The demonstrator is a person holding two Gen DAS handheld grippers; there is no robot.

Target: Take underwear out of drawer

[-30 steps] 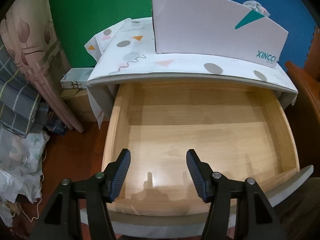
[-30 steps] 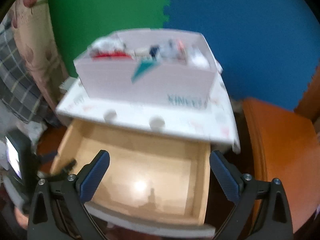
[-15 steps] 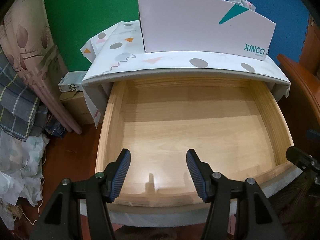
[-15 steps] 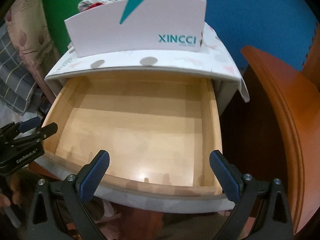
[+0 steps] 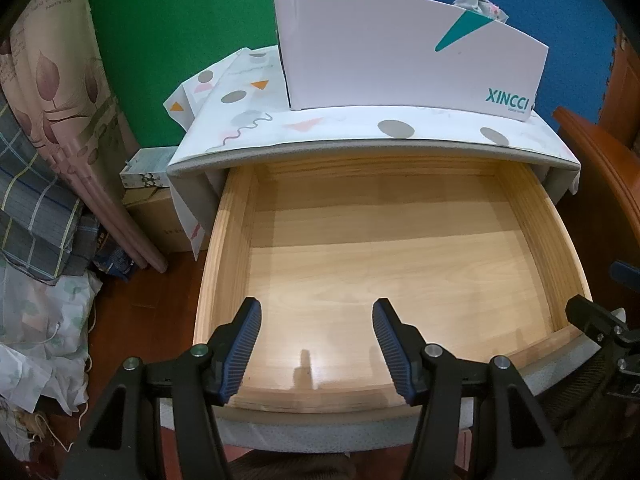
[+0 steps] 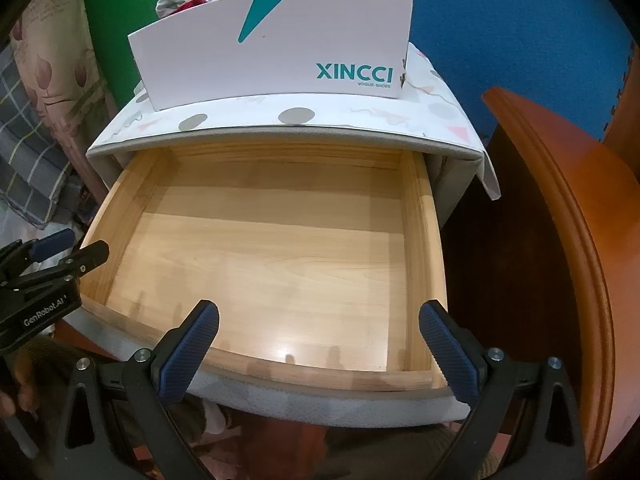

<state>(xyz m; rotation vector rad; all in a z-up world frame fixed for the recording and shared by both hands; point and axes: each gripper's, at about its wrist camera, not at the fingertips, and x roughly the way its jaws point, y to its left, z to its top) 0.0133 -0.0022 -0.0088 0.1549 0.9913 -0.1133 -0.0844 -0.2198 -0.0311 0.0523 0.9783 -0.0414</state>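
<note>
Drawer (image 5: 400,280) stands open, bare inside. Underwear (image 6: 188,2) apparently lies bunched in the shoe box (image 6: 280,48) above. Left gripper (image 5: 316,344) part-open, right gripper (image 6: 320,348) wide, both empty. Soft, light cloth: pinch a raised fold.

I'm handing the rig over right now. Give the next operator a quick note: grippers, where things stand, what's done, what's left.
Left gripper: open, holding nothing, above the drawer's front edge.
Right gripper: open wide, holding nothing, also at the front edge.
Drawer: pulled out; no underwear visible inside, only bare wood.
Clothing is bunched in the white XINCCI box on the cabinet top.
Done, apparently: drawer emptied.
Left: perhaps only closing the drawer.
</note>
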